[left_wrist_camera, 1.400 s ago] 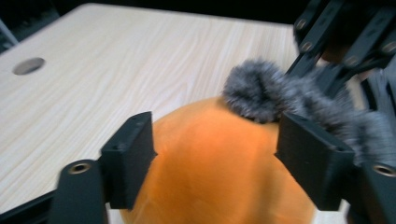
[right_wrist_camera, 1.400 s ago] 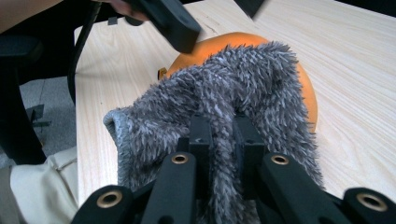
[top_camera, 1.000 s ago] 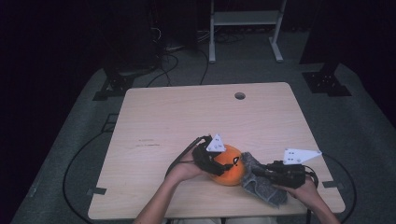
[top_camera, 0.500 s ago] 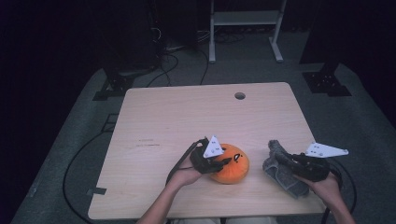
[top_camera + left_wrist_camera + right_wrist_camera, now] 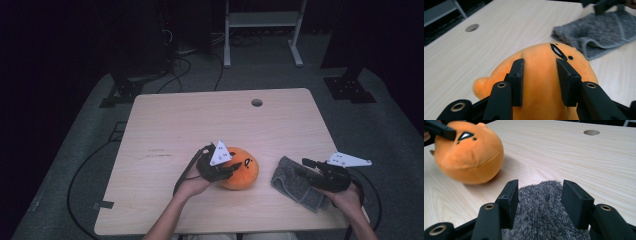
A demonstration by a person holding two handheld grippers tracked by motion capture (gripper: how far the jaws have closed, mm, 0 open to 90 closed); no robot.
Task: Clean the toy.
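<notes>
Orange plush toy (image 5: 241,174), round-bodied, small black face markings; lies on the wooden table (image 5: 200,125), on the near half, well this side of the round cable hole (image 5: 256,102) toward the person.

Left gripper (image 5: 226,170): jaws clamped on the plush from its left side; in the left gripper view both pads (image 5: 517,80) press into the soft orange body (image 5: 541,82), which bulges between them. Held, not yet carried anywhere that can be told.

Grey fuzzy cloth (image 5: 295,184): crumpled heap just to the right of the plush, apart from it, near the table's front right corner.

Right gripper (image 5: 310,172): over the right part of the cloth. Its jaws have just been opening; in the right gripper view they stand apart with the cloth's nap (image 5: 541,210) lying between them, the pads not squeezing it.

Step in hand, as judged: cloth just let go beside the plush, plush secured by the other hand; the two items are being parted.

Next move calls for, as judged: the right gripper lifting clear without snagging the pile, and the left keeping its clamp firm, since a soft round body slips easily from flat pads.
</notes>
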